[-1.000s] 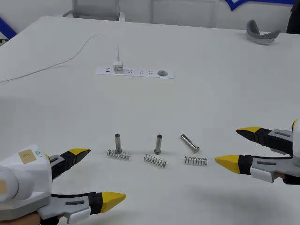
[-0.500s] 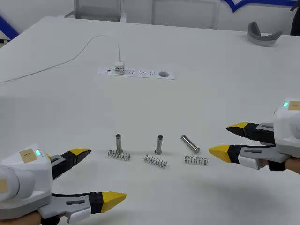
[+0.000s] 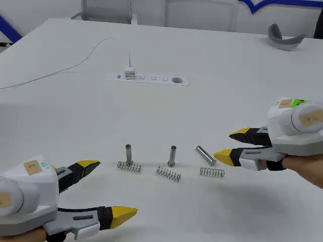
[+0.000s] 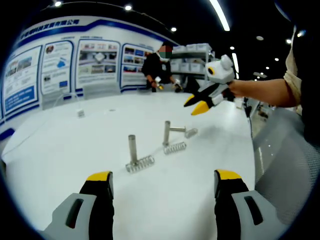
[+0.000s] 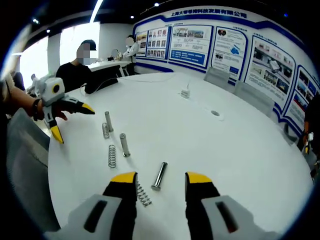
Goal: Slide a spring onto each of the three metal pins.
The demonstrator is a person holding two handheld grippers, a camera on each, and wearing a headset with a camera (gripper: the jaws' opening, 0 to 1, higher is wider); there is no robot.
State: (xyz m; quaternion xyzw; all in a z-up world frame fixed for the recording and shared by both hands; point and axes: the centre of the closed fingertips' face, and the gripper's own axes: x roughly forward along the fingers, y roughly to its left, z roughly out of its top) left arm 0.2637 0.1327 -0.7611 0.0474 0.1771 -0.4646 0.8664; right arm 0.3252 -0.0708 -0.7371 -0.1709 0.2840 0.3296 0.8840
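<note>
Three metal pins stand in a row on the white table: the left pin [image 3: 128, 153] and middle pin [image 3: 172, 155] are upright, the right pin [image 3: 205, 155] lies on its side. A spring lies in front of each: left spring [image 3: 128, 167], middle spring [image 3: 167, 174], right spring [image 3: 212, 172]. My right gripper [image 3: 230, 145] is open, its tips just right of the lying pin [image 5: 159, 175] and its spring [image 5: 143, 193]. At the near left my left gripper [image 3: 106, 189] hangs open, short of the left pin [image 4: 132, 150] and spring [image 4: 140, 163].
A white power strip [image 3: 147, 78] with a plugged-in charger and its cable lies farther back on the table. A grey curved object [image 3: 284, 37] sits at the far right corner. People stand and sit at other tables behind.
My right gripper has moved left and slightly up, closing in on the lying pin and right spring. The left gripper has stayed put. Pins and springs have not moved.
</note>
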